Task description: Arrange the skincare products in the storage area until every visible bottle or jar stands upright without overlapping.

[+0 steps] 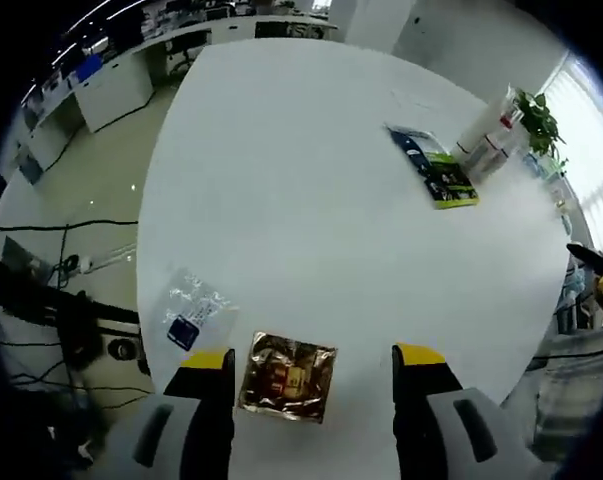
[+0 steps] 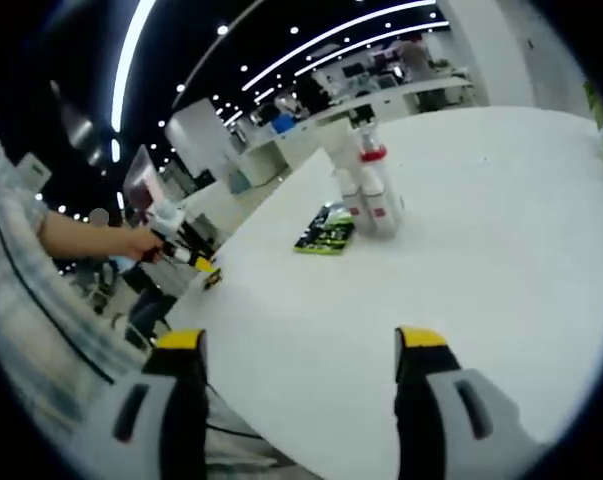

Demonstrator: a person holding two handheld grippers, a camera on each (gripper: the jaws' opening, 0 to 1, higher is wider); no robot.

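In the left gripper view my left gripper [image 1: 313, 358] is open above the near edge of a white table [image 1: 301, 200]. A shiny gold sachet [image 1: 287, 377] lies flat between its jaws. A clear sachet with a blue label [image 1: 191, 310] lies to its left. Far across the table white bottles with red marks [image 1: 489, 135] stand together beside a blue and green packet [image 1: 434, 167]. In the right gripper view my right gripper [image 2: 301, 345] is open over bare tabletop. The white bottles [image 2: 369, 185] stand upright ahead, the green packet [image 2: 326, 231] next to them.
A potted plant [image 1: 537, 115] stands behind the bottles. Desks and cables [image 1: 71, 270] lie on the floor left of the table. In the right gripper view a person's hand [image 2: 131, 240] holds the other gripper at the table's left edge. Office desks stand behind.
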